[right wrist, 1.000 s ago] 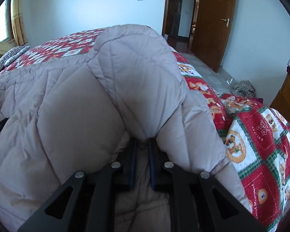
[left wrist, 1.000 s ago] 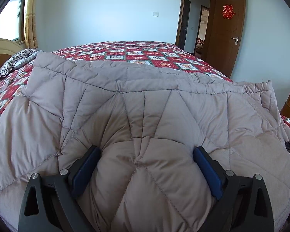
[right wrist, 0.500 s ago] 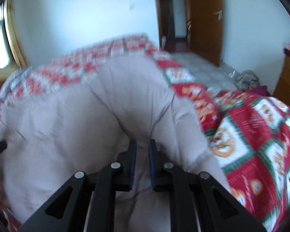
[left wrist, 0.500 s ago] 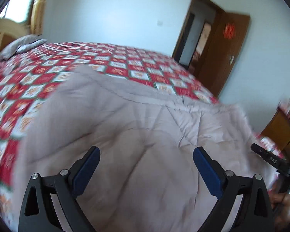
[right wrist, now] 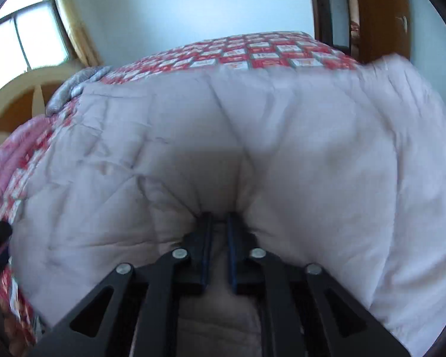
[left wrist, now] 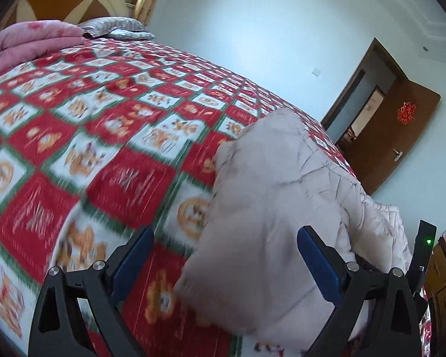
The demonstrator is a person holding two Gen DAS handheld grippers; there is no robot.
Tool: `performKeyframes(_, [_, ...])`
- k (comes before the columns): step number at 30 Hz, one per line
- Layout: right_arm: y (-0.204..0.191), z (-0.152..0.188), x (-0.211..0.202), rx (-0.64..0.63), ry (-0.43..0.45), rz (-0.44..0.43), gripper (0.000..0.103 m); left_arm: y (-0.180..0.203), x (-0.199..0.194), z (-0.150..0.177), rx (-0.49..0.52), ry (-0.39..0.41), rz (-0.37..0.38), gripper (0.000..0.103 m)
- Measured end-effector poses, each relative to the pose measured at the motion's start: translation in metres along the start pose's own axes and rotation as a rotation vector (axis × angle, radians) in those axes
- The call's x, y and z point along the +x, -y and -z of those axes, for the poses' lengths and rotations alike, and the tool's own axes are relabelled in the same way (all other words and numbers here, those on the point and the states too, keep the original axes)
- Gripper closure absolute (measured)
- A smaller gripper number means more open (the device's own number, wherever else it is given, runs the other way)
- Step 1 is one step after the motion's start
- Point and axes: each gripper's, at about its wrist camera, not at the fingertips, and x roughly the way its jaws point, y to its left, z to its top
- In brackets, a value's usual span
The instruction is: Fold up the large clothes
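A beige quilted garment lies bunched on the red patterned bedspread. In the left wrist view my left gripper stands open and tilted. The garment's near edge reaches in between its blue pads, which stand apart from it. In the right wrist view the garment fills most of the picture. My right gripper has its jaws closing tight on a pinched fold of that fabric, which puckers around the fingertips. The right gripper's black body shows at the left view's right edge.
A folded pink blanket and a striped pillow lie by the headboard. A brown door stands open on the far wall. A wooden cabinet stands right of the bed. A window is at the left.
The left gripper rolled and slid sideways, so the garment that filled its view now sits at its right with bedspread bared. The right gripper carried its pinched fold across the bed.
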Motion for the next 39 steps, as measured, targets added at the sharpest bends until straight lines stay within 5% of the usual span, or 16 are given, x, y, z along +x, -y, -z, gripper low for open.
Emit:
performKeyframes(3, [0.002,-0.002,0.0,0.006,-0.024,-0.007,0.096,-0.006,-0.004,0.016,-0.037,0.023,0.024,0.006])
performKeyframes(7, [0.004,0.0,0.001,0.023,-0.019,-0.016,0.096,-0.002,0.03,0.019,-0.092,-0.053,0.106,0.006])
performKeyframes(10, [0.002,0.001,0.0,0.019,-0.022,-0.011,0.096,0.002,0.051,0.01,-0.124,-0.032,0.106,0.006])
performKeyframes(14, [0.009,0.0,0.003,0.042,-0.026,-0.043,0.096,0.0,0.066,-0.003,-0.22,0.01,0.197,0.007])
performKeyframes(15, [0.01,-0.001,0.005,0.051,-0.028,-0.048,0.096,0.004,0.07,-0.004,-0.212,0.002,0.214,0.011])
performKeyframes(17, [0.011,-0.002,0.007,0.068,-0.041,-0.057,0.096,0.01,0.073,-0.004,-0.211,-0.008,0.279,0.049])
performKeyframes(18, [0.011,-0.003,0.007,0.074,-0.048,-0.062,0.096,0.013,0.069,-0.007,-0.209,-0.002,0.328,0.056])
performKeyframes(20, [0.014,-0.003,0.007,0.105,-0.067,-0.081,0.096,0.02,0.057,-0.013,-0.174,0.01,0.382,0.075])
performKeyframes(24, [0.016,-0.003,0.005,0.196,-0.14,-0.171,0.096,0.044,0.019,-0.03,-0.1,0.057,0.492,0.083])
performKeyframes(29, [-0.021,0.02,-0.006,0.289,-0.223,-0.367,0.094,0.076,-0.036,-0.05,0.065,0.125,0.542,0.087])
performKeyframes(36, [-0.115,0.058,0.004,0.382,-0.368,-0.823,0.095,0.104,-0.091,-0.057,0.364,0.168,0.425,0.087])
performKeyframes(39, [-0.118,0.06,0.004,0.297,-0.413,-0.797,0.096,0.116,-0.091,-0.034,0.471,0.153,0.386,0.087])
